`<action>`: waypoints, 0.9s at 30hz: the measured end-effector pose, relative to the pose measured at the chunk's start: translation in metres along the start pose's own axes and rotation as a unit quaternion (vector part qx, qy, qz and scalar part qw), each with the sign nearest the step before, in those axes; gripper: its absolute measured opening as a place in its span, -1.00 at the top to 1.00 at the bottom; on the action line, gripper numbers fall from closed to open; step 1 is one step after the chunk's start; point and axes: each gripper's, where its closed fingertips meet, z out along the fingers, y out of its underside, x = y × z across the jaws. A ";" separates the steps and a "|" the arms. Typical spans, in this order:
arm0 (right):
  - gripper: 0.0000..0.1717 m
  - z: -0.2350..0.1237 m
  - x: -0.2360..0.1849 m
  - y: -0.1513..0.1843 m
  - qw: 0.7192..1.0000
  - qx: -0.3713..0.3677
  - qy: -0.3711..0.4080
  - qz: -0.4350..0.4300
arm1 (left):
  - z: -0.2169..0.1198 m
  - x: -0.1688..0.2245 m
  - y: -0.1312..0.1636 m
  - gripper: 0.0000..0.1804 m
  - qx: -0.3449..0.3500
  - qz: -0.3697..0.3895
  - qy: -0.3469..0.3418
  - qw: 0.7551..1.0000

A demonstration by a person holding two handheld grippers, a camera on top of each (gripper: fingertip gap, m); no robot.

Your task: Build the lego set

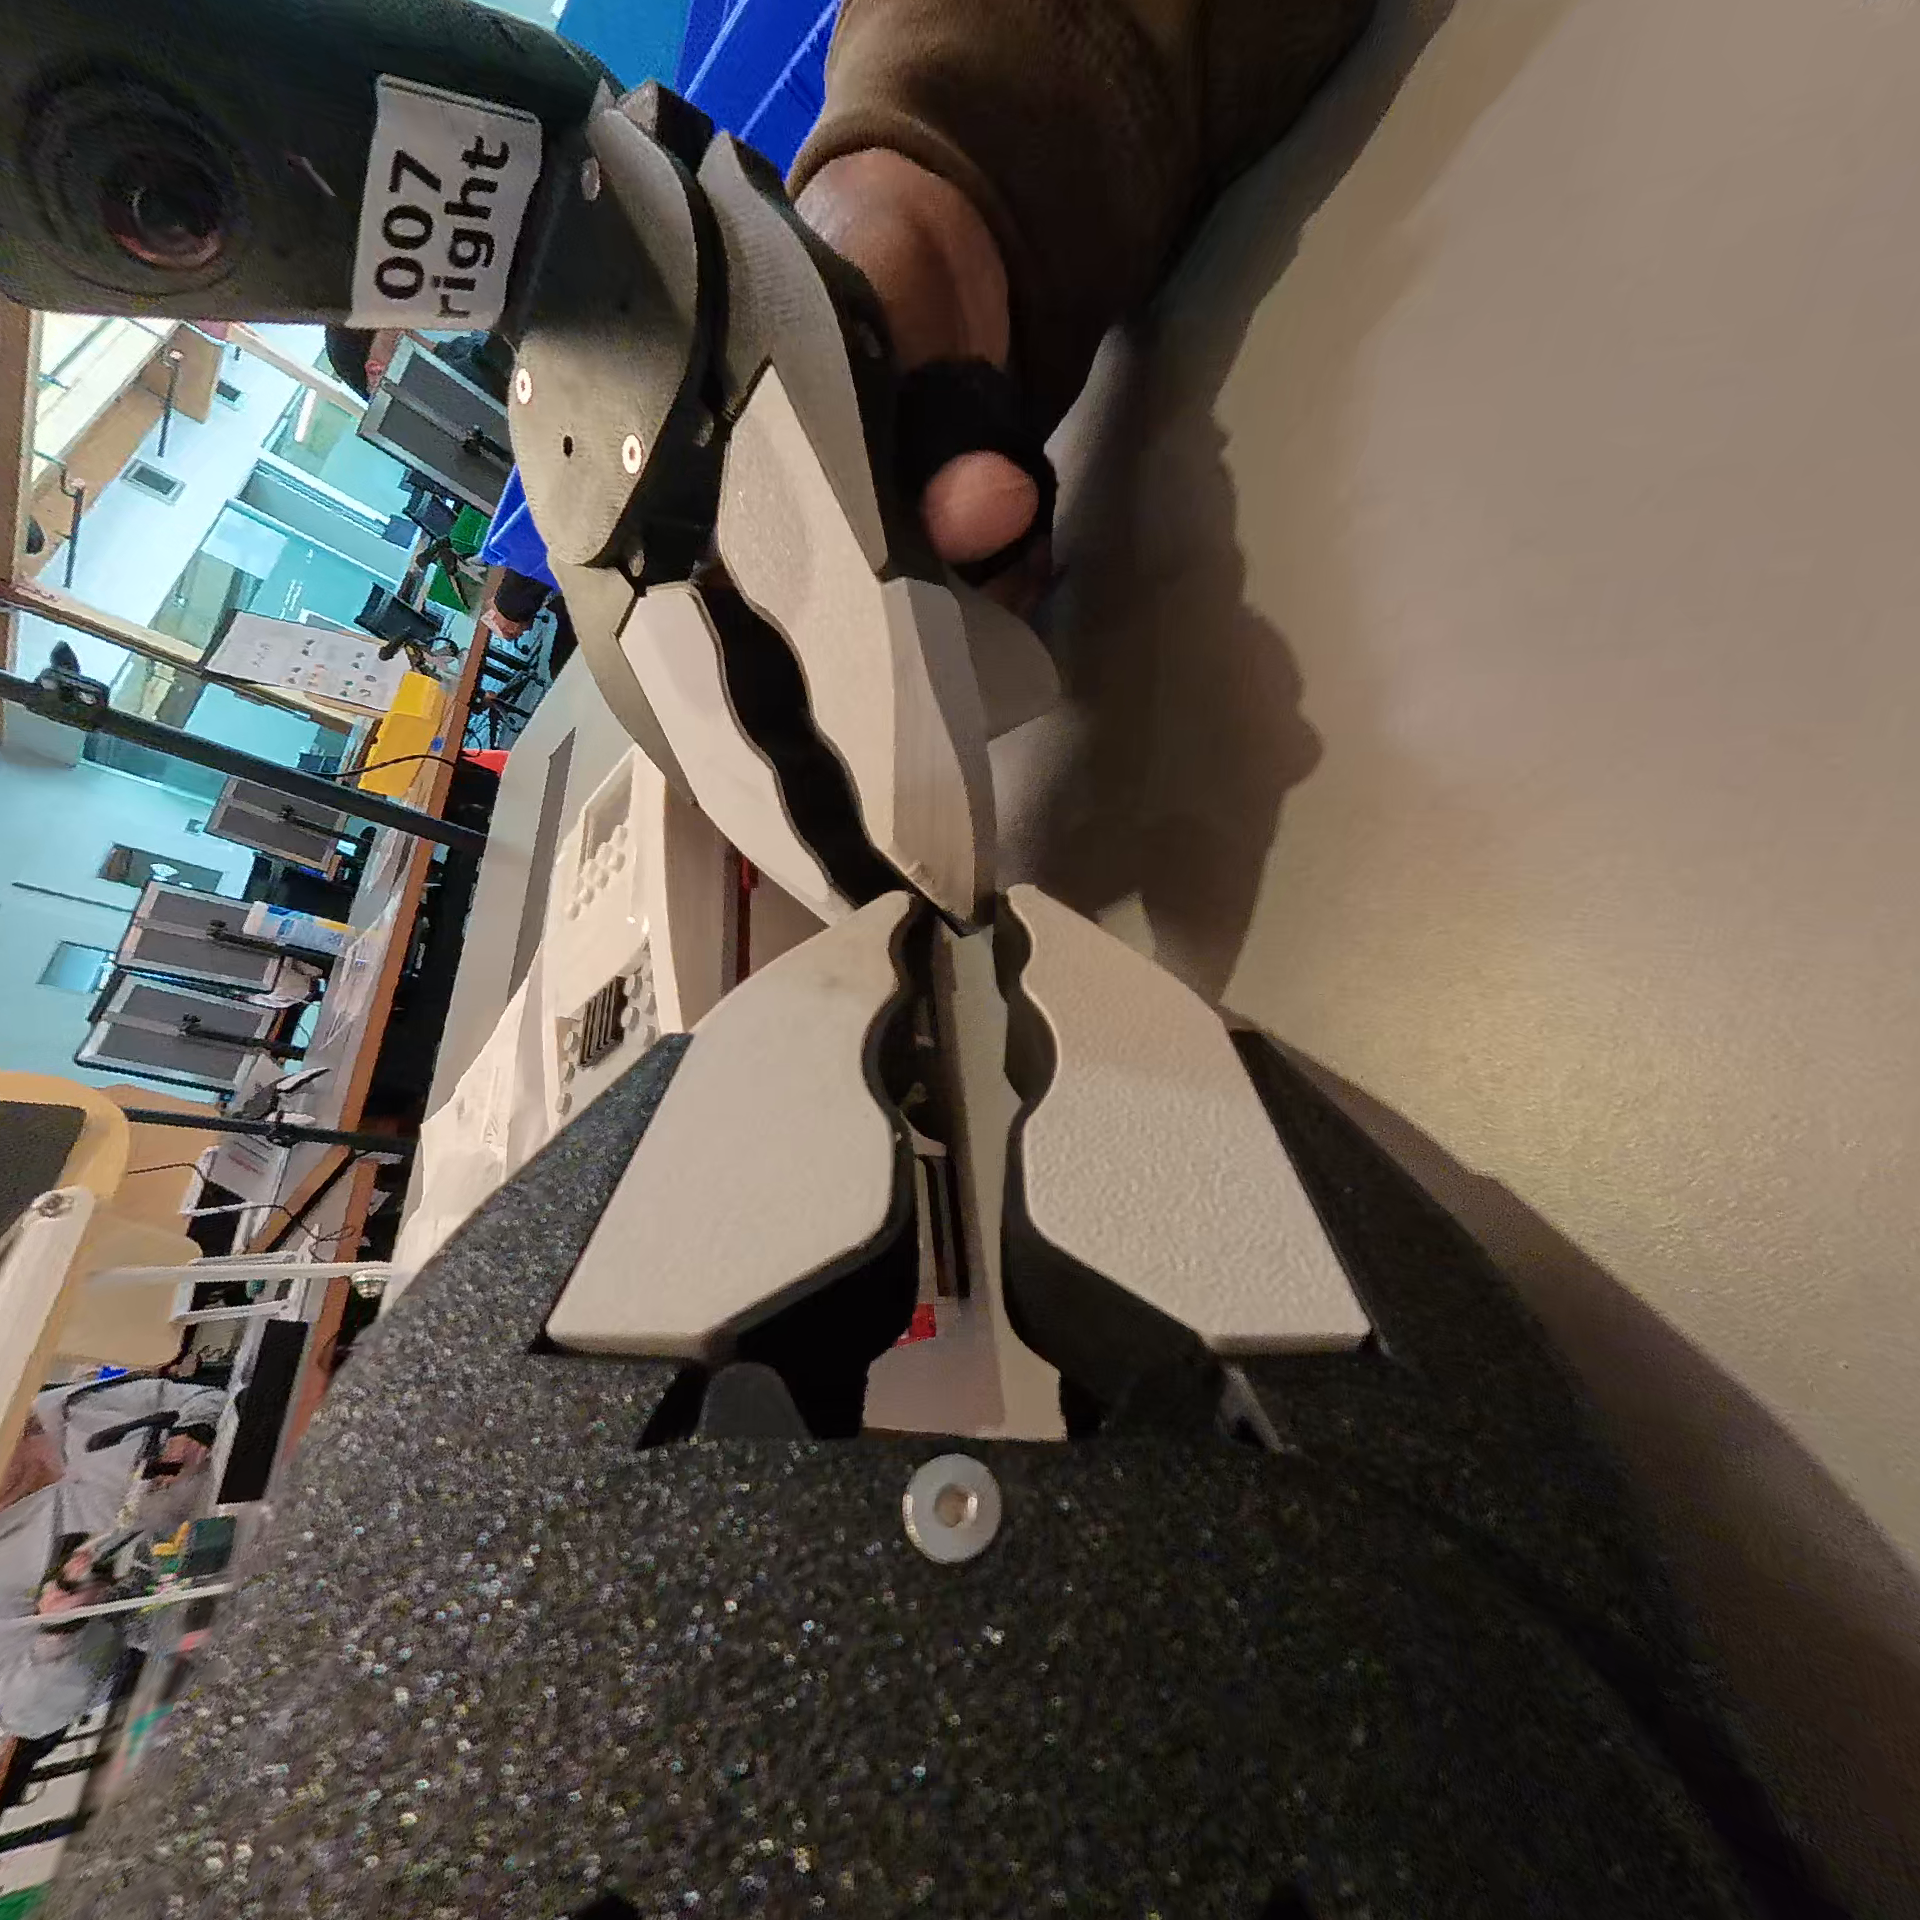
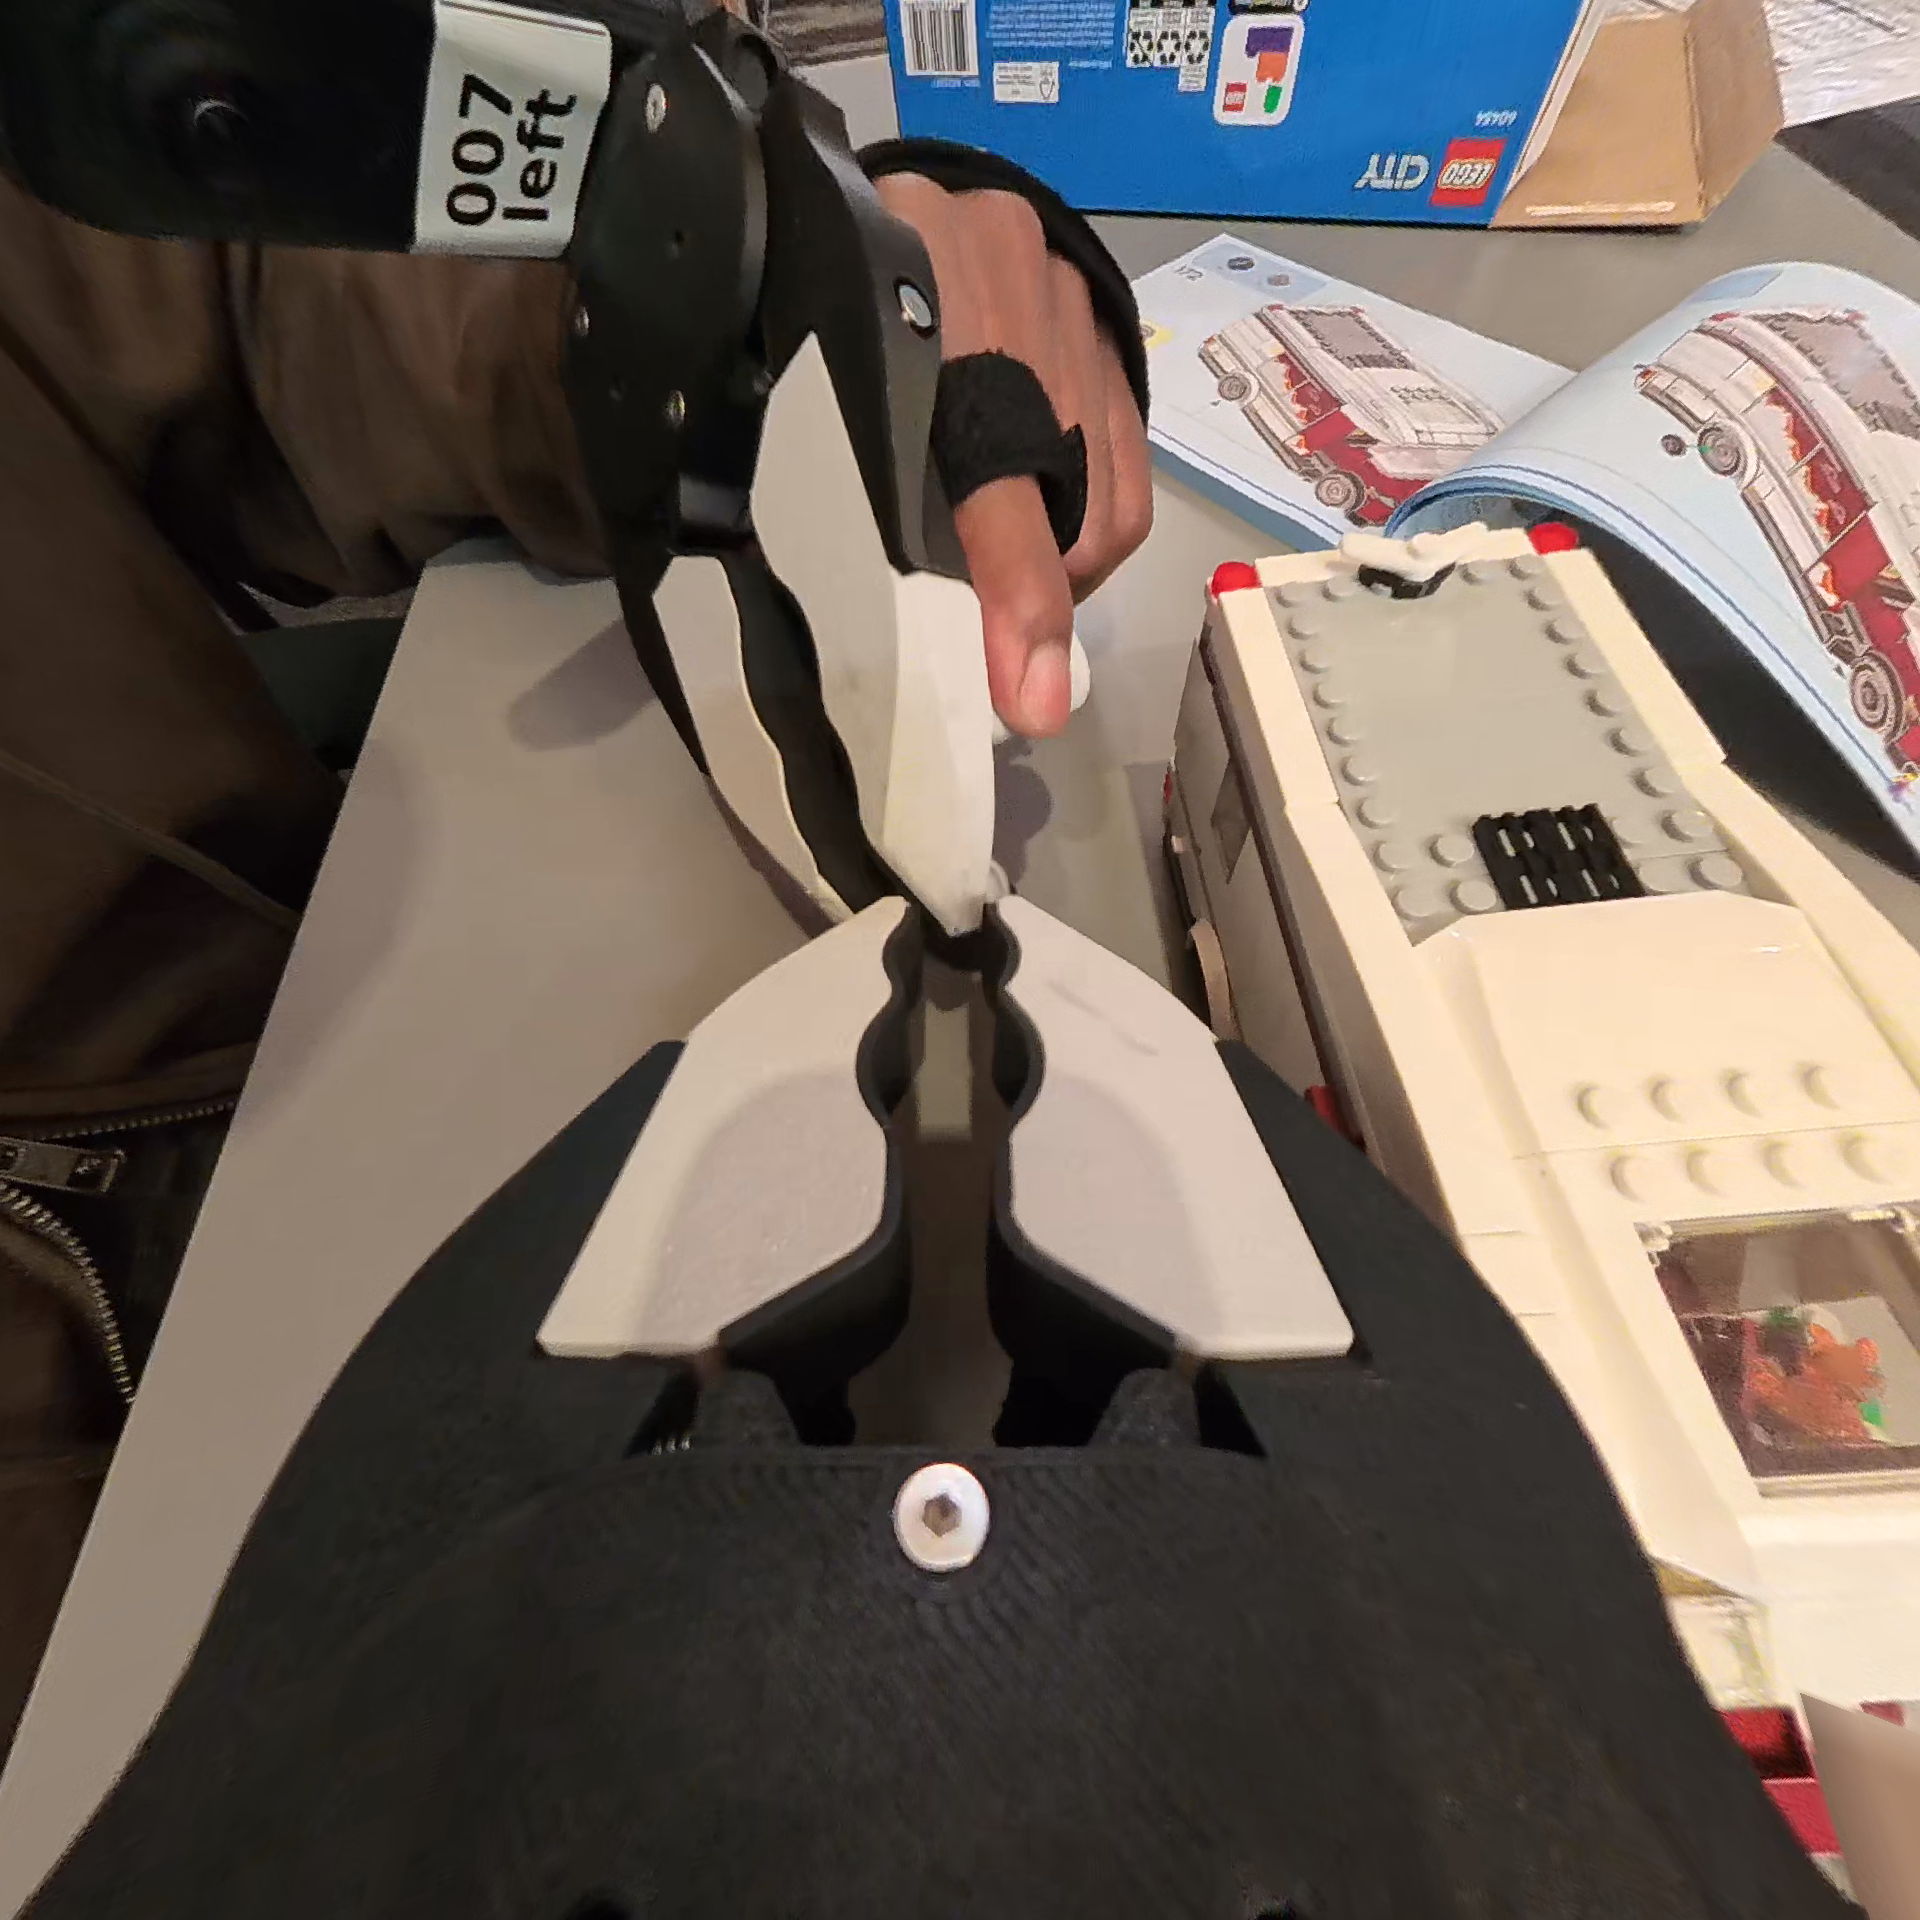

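My two grippers meet tip to tip above the grey table (image 2: pixel 468 935). In the right wrist view, the left gripper (image 2: pixel 961 902) comes down from the upper left. Its nearly closed tips sit between the fingertips of my right gripper (image 2: pixel 956 927). A small white piece (image 2: pixel 1000 881) peeks out where they meet, and most of it is hidden. In the left wrist view, the right gripper (image 1: pixel 930 894) has its tips together, wedged between the fingertips of my left gripper (image 1: pixel 961 923). Both stand narrowly closed on that spot.
A white and grey brick-built van (image 2: pixel 1507 935) stands just right of the grippers and also shows in the left wrist view (image 1: pixel 613 935). An open instruction booklet (image 2: pixel 1351 395) and a blue box (image 2: pixel 1247 104) lie behind it. A person's gloved hands (image 2: pixel 1039 416) hold the grippers. My left and right fingertips are right by each other.
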 end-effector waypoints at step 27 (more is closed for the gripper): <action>0.53 0.042 0.008 0.027 0.982 -0.131 0.097 -0.097 | -0.037 -0.028 0.013 0.64 0.033 -0.271 0.071 0.959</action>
